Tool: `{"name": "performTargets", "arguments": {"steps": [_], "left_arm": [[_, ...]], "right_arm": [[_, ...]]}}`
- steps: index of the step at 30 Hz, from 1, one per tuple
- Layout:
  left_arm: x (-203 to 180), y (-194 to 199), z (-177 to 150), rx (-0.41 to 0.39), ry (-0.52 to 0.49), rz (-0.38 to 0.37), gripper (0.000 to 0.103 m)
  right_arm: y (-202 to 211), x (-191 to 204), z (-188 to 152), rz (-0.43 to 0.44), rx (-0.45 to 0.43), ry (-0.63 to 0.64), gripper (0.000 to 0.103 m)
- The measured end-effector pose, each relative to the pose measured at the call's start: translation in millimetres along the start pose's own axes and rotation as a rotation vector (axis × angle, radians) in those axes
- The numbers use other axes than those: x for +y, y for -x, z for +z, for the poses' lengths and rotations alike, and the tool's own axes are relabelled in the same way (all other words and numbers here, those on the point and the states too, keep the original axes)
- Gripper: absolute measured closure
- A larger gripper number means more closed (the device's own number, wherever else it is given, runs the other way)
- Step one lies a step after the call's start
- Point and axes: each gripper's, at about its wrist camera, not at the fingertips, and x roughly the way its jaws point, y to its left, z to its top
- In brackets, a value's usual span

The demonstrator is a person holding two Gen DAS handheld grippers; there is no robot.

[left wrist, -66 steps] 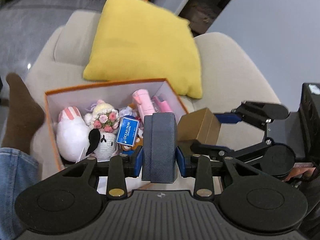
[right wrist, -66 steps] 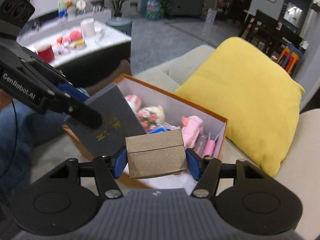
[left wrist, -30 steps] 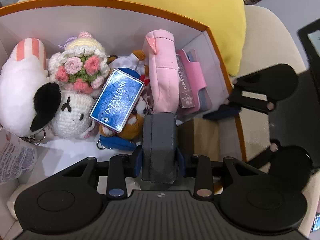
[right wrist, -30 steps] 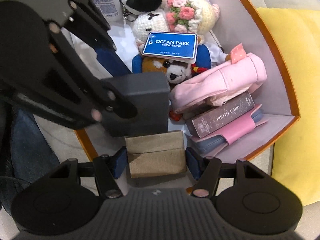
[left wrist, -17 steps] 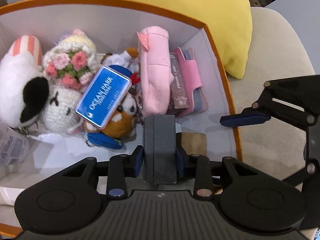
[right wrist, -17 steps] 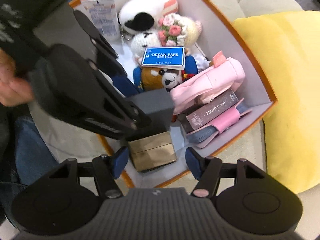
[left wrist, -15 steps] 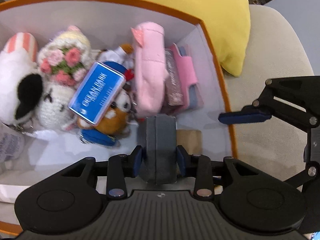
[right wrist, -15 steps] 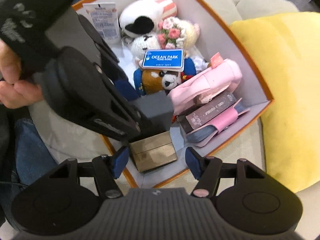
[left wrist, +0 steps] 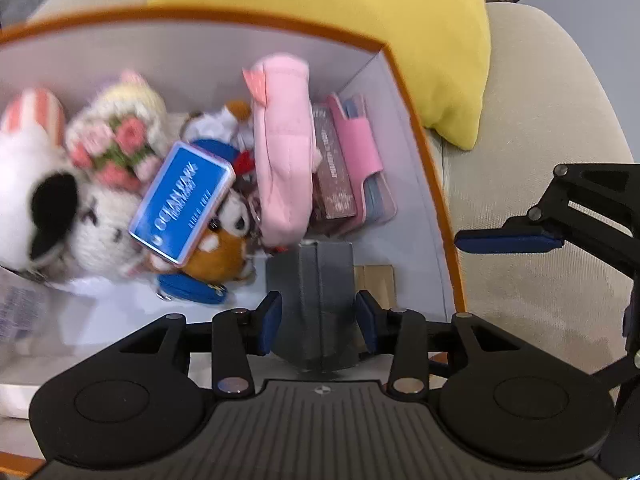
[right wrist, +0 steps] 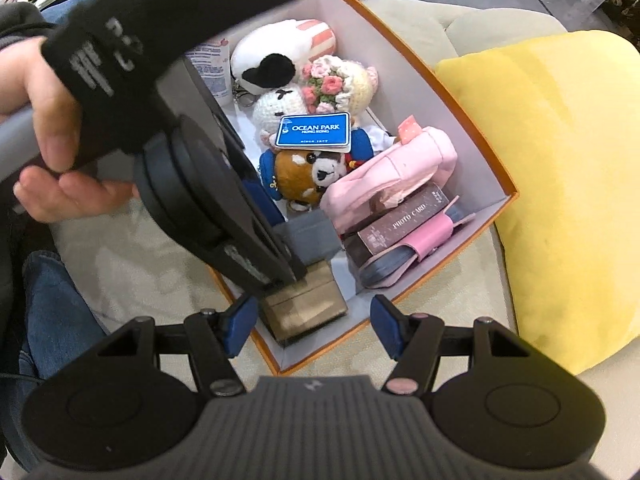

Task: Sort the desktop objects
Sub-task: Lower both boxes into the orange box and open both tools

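An orange box with a white inside sits on a beige sofa. My left gripper points down into its near right corner, and its jaws are opening. A dark grey box stands upright between the pads, which have just come off its sides. A tan box lies on the floor of the orange box, right beside the grey one. My right gripper hangs open above the tan box and holds nothing. The left gripper's black body hides most of the grey box.
Plush toys, a blue Ocean Park tag, a pink pouch, a photo card box and a pink case fill the box. A yellow cushion lies right of it. A hand and a jeans leg are at left.
Both grippers went down into the orange box with their boxes. The right one let go of the tan box and rose. The left gripper's jaws have widened around the grey box.
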Motion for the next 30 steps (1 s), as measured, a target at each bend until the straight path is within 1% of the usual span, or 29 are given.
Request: {"name": "performTargets", "arguments": {"steps": [2, 5, 10, 11, 13, 14, 16, 18, 20, 21, 22, 23, 24, 25, 28, 30], "left_arm": [[1, 12, 3, -0.009, -0.013, 0.007, 0.057], [-4, 32, -2, -0.033, -0.048, 0.029, 0.057], [-7, 82, -26, -0.08, -0.112, 0.056, 0.057], [-8, 92, -32, -0.095, -0.128, 0.069, 0.057], [-21, 99, -36, -0.13, -0.159, 0.1, 0.057], [-22, 108, -43, -0.151, -0.178, 0.117, 0.057], [-25, 116, -51, -0.184, -0.209, 0.139, 0.057], [-26, 134, -63, -0.223, -0.236, 0.155, 0.057], [-27, 145, -72, -0.264, -0.263, 0.172, 0.056], [-28, 157, -79, -0.285, -0.276, 0.183, 0.056], [-27, 163, -85, -0.312, -0.292, 0.196, 0.056], [-28, 159, -87, -0.333, -0.308, 0.207, 0.055], [-28, 164, -93, -0.357, -0.325, 0.216, 0.055], [-28, 168, -99, -0.38, -0.337, 0.223, 0.055], [-25, 161, -110, -0.44, -0.361, 0.221, 0.052], [-21, 165, -118, -0.48, -0.363, 0.227, 0.047]], "right_arm": [[4, 3, -1, -0.008, -0.002, -0.003, 0.038], [12, 10, -2, -0.031, -0.005, -0.007, 0.038], [28, 29, -3, -0.088, -0.003, -0.016, 0.038], [33, 34, -4, -0.094, -0.013, -0.022, 0.038], [41, 43, -5, -0.113, -0.027, -0.04, 0.038], [44, 49, -5, -0.129, -0.031, -0.053, 0.038], [50, 61, -6, -0.161, -0.05, -0.073, 0.038], [55, 71, -7, -0.185, -0.084, -0.102, 0.038], [63, 83, -9, -0.198, -0.143, -0.148, 0.038], [66, 88, -9, -0.198, -0.172, -0.17, 0.038], [68, 92, -9, -0.202, -0.2, -0.194, 0.037], [69, 96, -9, -0.214, -0.232, -0.233, 0.035], [70, 101, -9, -0.227, -0.254, -0.266, 0.032], [70, 103, -8, -0.241, -0.281, -0.302, 0.032], [66, 103, -10, -0.254, -0.368, -0.467, 0.028], [63, 104, -14, -0.24, -0.446, -0.586, 0.021]]}}
